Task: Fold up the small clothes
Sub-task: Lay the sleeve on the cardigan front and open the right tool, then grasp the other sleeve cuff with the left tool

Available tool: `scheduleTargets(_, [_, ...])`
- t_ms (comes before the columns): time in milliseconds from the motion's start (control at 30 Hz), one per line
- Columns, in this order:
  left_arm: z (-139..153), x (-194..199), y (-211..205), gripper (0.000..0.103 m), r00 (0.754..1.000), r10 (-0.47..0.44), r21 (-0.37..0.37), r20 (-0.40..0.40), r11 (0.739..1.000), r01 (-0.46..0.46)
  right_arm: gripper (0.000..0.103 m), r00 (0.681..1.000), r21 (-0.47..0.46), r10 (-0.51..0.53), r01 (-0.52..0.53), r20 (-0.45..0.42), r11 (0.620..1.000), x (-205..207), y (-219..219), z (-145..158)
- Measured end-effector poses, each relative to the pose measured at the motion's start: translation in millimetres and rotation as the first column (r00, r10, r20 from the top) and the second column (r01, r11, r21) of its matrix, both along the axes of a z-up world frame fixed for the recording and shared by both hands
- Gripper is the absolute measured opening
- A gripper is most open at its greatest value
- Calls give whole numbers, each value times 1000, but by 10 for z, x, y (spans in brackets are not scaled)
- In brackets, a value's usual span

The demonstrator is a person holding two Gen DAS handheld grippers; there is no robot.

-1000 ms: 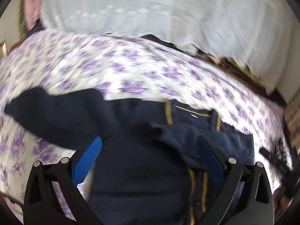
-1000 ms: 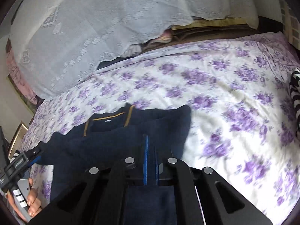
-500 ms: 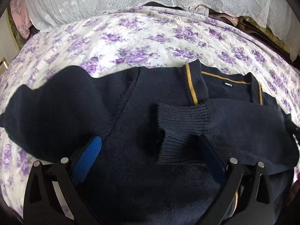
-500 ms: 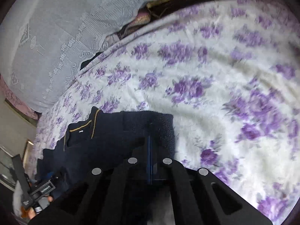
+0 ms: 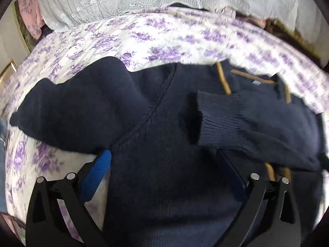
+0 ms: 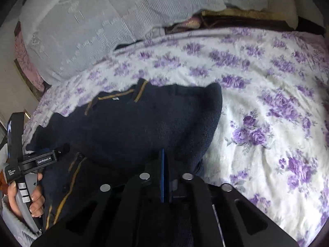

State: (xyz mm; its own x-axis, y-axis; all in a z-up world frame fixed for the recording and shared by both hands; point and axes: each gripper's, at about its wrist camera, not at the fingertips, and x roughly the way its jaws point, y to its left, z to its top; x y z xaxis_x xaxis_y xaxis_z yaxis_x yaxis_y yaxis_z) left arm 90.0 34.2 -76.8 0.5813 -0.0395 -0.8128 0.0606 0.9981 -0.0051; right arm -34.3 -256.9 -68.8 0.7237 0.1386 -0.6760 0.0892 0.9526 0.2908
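Knitwear fills both views: a navy cardigan (image 5: 164, 144) with mustard trim lies face-up on the purple-flowered bedsheet (image 5: 174, 35), one sleeve (image 5: 257, 121) folded across its chest, cuff pointing toward 9 o'clock, the other sleeve (image 5: 72, 111) spread out toward 9 o'clock. The left gripper (image 5: 164, 164) hangs over the body panel with jaws wide apart, nothing pinched. The right gripper (image 6: 163, 164) has its blue pads pressed together at the cardigan's edge; whether knit is caught between them I cannot tell. Likely risk: if the right gripper drags sideways, the folded sleeve may slide off. Thick knit could also bunch under the left claw, skewing the next fold.
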Motion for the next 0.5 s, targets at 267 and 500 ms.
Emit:
scheduleTargets(267, [-119, 315, -21, 99, 998, 38, 11, -58, 999, -37, 18, 999, 25, 20, -19, -50, 1000, 117, -18, -149])
scheduleTargets(500, [209, -20, 417, 99, 996, 82, 29, 21, 996, -83, 20, 999, 74, 24, -21, -39, 997, 94, -55, -180])
